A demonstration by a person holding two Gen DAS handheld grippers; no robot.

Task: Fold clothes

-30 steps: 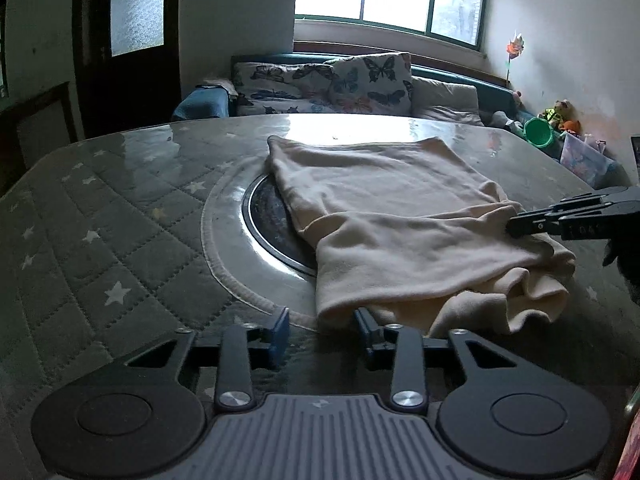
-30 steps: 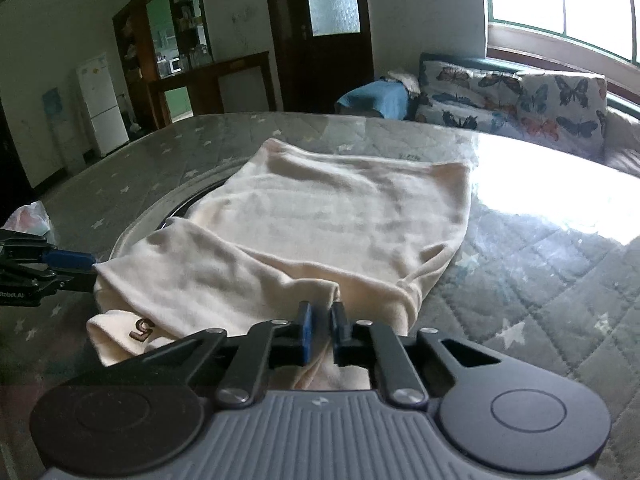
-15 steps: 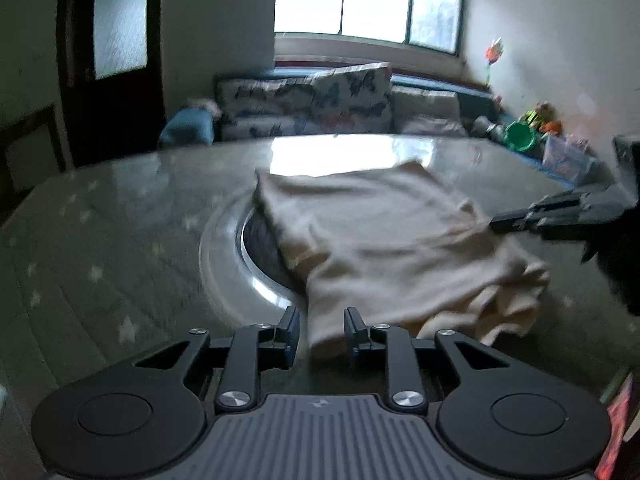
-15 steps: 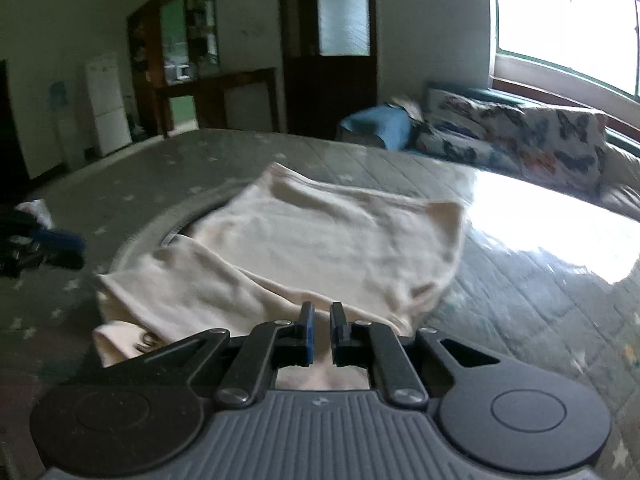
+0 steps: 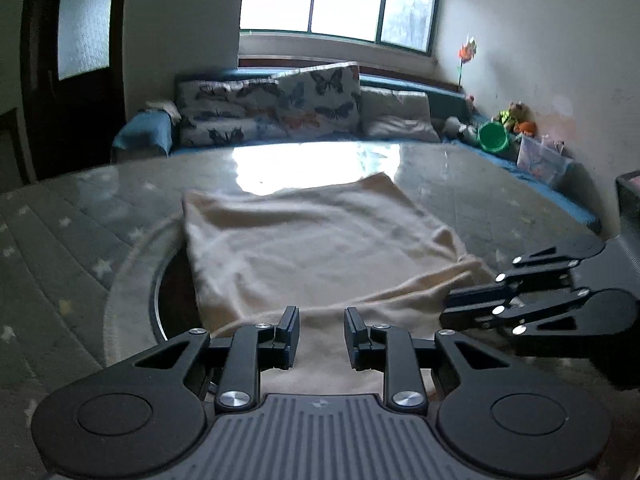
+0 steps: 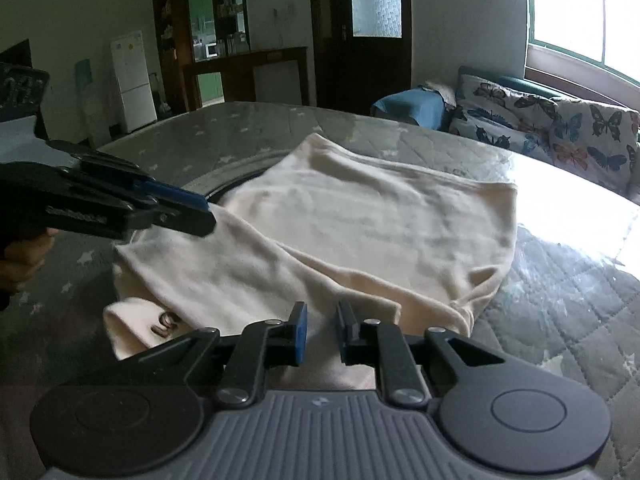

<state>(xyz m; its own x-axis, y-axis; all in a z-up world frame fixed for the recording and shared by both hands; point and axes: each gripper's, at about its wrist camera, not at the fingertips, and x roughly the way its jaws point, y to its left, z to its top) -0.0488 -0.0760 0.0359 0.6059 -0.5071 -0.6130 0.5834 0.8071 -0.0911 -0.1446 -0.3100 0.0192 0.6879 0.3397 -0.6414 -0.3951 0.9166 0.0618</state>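
Left wrist view: we see a cream garment [image 5: 312, 248] lying mostly flat on a quilted, star-patterned counter [image 5: 60, 240], partly covering a round dark inset. Our left gripper [image 5: 322, 336] sits over the garment's near edge, its fingers [image 5: 289, 336] a small way apart with cloth below the gap but nothing pinched. Just to the right, our right gripper [image 5: 448, 312] hovers beside the same edge.

From the right wrist view, the garment [image 6: 380, 232] has one flap folded over along the near-left side, and a cuff or hem with a small logo pokes out beneath it. The right gripper [image 6: 322, 332] has just been opening; its fingers [image 6: 298, 332] stand slightly apart and grip nothing, with cloth beneath them. The left gripper [image 6: 200, 216] reaches in from the left, over the folded flap; whether it touches we cannot tell.

We judge the folding partly done: one fold is laid, the loose end needs tucking, and further folds remain.
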